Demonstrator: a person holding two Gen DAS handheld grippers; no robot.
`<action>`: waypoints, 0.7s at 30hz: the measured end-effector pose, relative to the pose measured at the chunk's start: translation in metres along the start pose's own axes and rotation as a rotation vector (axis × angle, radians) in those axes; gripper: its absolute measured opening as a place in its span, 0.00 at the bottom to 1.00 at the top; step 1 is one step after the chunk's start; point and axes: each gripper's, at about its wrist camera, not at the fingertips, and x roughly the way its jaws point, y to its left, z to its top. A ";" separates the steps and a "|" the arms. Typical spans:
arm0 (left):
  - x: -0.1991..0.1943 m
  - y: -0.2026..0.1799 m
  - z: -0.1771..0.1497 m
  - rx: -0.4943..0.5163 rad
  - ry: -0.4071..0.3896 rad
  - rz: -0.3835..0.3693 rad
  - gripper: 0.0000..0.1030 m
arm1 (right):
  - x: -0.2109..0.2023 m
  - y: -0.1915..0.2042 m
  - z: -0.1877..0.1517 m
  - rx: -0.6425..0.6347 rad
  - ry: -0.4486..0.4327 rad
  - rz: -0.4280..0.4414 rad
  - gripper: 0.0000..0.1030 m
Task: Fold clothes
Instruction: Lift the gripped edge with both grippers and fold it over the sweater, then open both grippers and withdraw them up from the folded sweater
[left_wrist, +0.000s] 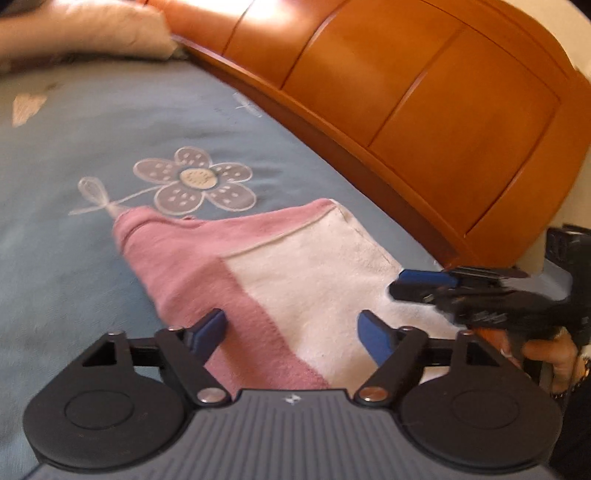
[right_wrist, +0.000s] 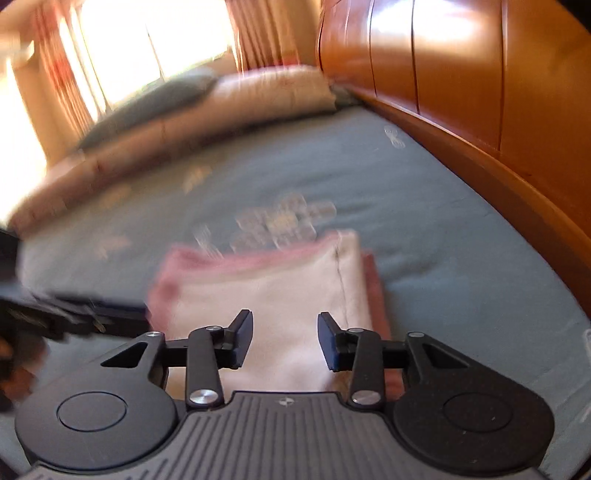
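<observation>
Nearest the lens in the left wrist view, we hold the left tool (left_wrist: 293, 332) with its blue-padded fingers (left_wrist: 210, 330) spread wide apart and gripping nothing; the cloth lies beneath and between them, though we cannot tell whether the pads touch it. In the right wrist view our right tool (right_wrist: 285, 338) is likewise parted, with a narrower gap, and nothing is caught in it.

Directly ahead of both tools lies the folded pink-and-white garment (left_wrist: 295, 258), flat on the bed. Its white panel faces up toward the right tool and its pink panel lies ahead-left of the left tool. In the right wrist view a pink layer shows at the far and right edges under the white (right_wrist: 273, 291), so we judge at least one fold to be already made. The two tools stand side by side at the near edge, probably because a fold away from us needs both near corners lifted together.

Under the garment is the blue bedspread (left_wrist: 92, 240), which serves as the folding surface. An embroidered flower (left_wrist: 194, 181) sits just beyond the garment's far edge. Farther ahead and to the right of the tools runs the wooden headboard (left_wrist: 424, 92), and farthest off, ahead-left, lie the pillows (right_wrist: 258, 96). The right wrist view is blurred, so fine detail there is uncertain.
</observation>
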 end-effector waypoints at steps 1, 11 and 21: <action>0.002 0.000 0.000 0.010 0.002 -0.001 0.79 | 0.007 -0.001 -0.005 -0.031 0.019 -0.047 0.29; -0.014 -0.021 -0.001 0.051 0.009 -0.063 0.80 | -0.036 -0.011 -0.016 0.061 -0.072 -0.027 0.21; 0.003 -0.034 -0.023 0.096 0.077 -0.039 0.80 | -0.041 -0.011 -0.059 0.123 0.013 -0.014 0.16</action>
